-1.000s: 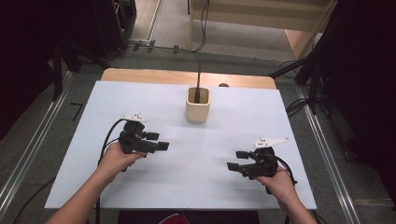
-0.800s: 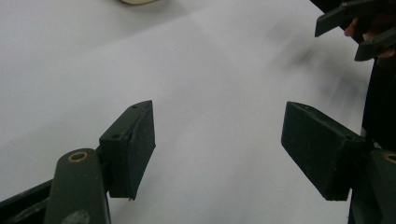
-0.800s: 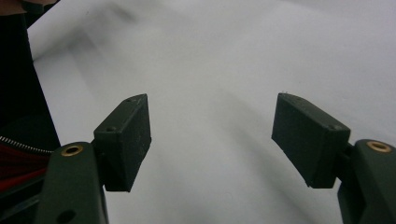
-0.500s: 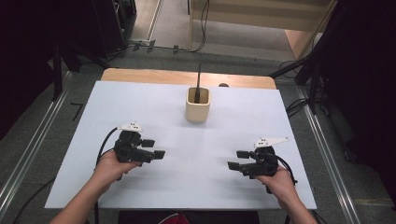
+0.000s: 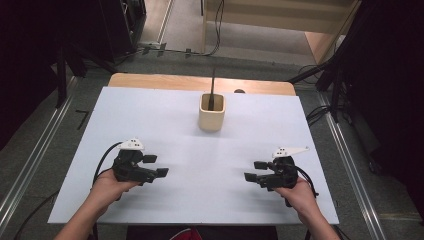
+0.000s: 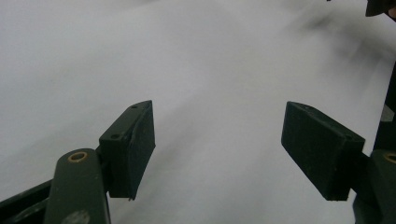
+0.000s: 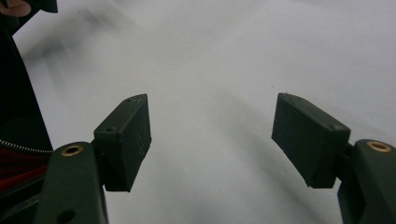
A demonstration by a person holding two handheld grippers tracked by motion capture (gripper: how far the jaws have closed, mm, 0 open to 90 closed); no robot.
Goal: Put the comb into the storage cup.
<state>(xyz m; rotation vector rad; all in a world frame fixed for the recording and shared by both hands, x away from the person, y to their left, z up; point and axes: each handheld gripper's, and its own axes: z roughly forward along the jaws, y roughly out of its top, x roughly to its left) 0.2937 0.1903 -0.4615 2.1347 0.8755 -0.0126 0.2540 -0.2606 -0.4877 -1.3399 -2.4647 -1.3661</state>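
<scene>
A cream square cup (image 5: 211, 112) stands at the far middle of the white table (image 5: 150, 120), with a dark thin stick (image 5: 213, 85) upright in it. My left gripper (image 5: 155, 165) rests low at the near left, held by a hand, jaws apart and pointing right. My right gripper (image 5: 255, 171) sits at the near right, jaws apart and pointing left. In the left gripper view the left gripper (image 6: 217, 149) is open over bare white surface. Nothing lies between the jaws of the right gripper (image 7: 212, 140) in the right gripper view either.
A wooden strip (image 5: 150, 80) runs along the table's far edge. Metal rails (image 5: 35, 155) flank the table on the floor at both sides. Cables (image 5: 320, 112) lie on the floor to the right. The table's near edge is just behind both hands.
My left gripper has drawn back toward the near left edge of the table. The right gripper has stayed almost where it was.
</scene>
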